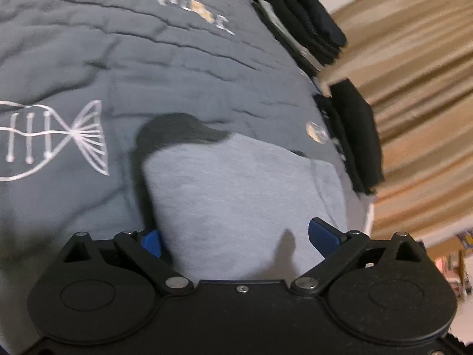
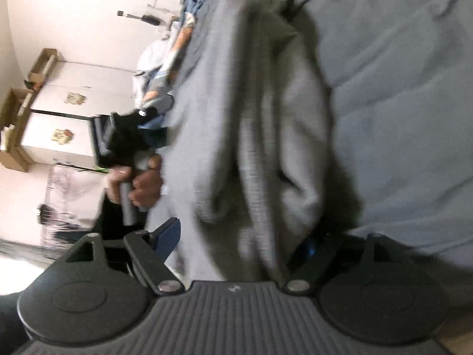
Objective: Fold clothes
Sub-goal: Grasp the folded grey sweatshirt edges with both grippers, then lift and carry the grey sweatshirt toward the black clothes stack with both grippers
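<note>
Left wrist view first: the left tongs [image 1: 236,236] sit wide apart, blue pads [image 1: 320,235] either side of a light grey garment [image 1: 236,192] that lies between them on the bed [image 1: 177,68], and whether the pads press the cloth cannot be told, though they look spread and not clamped. The bed's dark grey quilt carries a white DNA-helix print [image 1: 56,139] toward its left side, and farther up there is white lettering [image 1: 195,9], too blurred to read. Along the bed's right edge stand stacks of dark folded clothes [image 1: 310,23], with another dark folded pile [image 1: 357,139] nearer the camera, and beige curtains [image 1: 414,74] hang beyond. Over to the right wrist view: the right tongs [image 2: 239,236] are also spread, one blue pad [image 2: 168,236] clear on the left, the other mostly buried under fabric, and the grey garment [image 2: 251,118] hangs bunched in thick folds between them; the grip itself is hidden by the cloth. The person's hand [image 2: 142,180] wraps a grey handle, fingers curled, carrying the other black device [image 2: 124,139] just beside the garment's left edge. Behind stands a white cupboard [image 2: 68,112] with small stickers, unreadable, and a heap of mixed clothes [image 2: 165,68] lies at the bed's far edge.
</note>
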Tool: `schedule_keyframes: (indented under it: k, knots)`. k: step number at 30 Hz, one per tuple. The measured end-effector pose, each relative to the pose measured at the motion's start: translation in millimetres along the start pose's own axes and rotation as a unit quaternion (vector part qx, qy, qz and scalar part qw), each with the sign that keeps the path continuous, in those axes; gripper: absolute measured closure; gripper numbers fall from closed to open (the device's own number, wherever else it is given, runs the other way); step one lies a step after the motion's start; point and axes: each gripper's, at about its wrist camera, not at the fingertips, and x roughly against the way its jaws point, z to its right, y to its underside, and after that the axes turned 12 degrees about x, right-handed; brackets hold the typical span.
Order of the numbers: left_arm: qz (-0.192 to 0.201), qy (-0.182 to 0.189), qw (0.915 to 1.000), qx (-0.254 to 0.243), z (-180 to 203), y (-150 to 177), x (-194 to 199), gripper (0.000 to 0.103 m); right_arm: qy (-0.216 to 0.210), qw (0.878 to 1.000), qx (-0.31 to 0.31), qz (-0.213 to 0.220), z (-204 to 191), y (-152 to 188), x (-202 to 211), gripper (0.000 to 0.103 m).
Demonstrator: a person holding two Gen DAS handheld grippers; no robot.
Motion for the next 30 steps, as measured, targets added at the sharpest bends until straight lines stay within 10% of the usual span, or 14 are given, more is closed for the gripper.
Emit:
schedule_keyframes:
  k: [7,10,12,14,21,30]
  knots:
    - [-0.01,0.009,0.9999,-0.003,4,-3,-10,0.018,-0.013,1.0,0.014,-0.015,-2,-1,-18,0.022]
    - [-0.002,0.008,0.9999,-0.01,7,-1,-9,0.039,-0.005,1.0,0.013,-0.007,-8,6,-16,0.024]
    - [0.008,0.005,0.9998,-0.017,8,1,-5,0.066,-0.002,1.0,0.012,0.0,-12,11,-18,0.034]
    - [0.018,0.001,0.9996,-0.023,10,4,-2,0.072,-0.002,1.0,0.006,0.006,-16,13,-23,0.074]
    - [0.005,-0.006,0.9996,0.028,2,-3,-18,0.058,-0.02,0.998,-0.062,0.02,5,16,-33,0.078]
    - [0.059,-0.035,0.9966,-0.047,38,11,4,0.08,-0.015,0.998,-0.031,0.047,-25,15,-25,0.086]
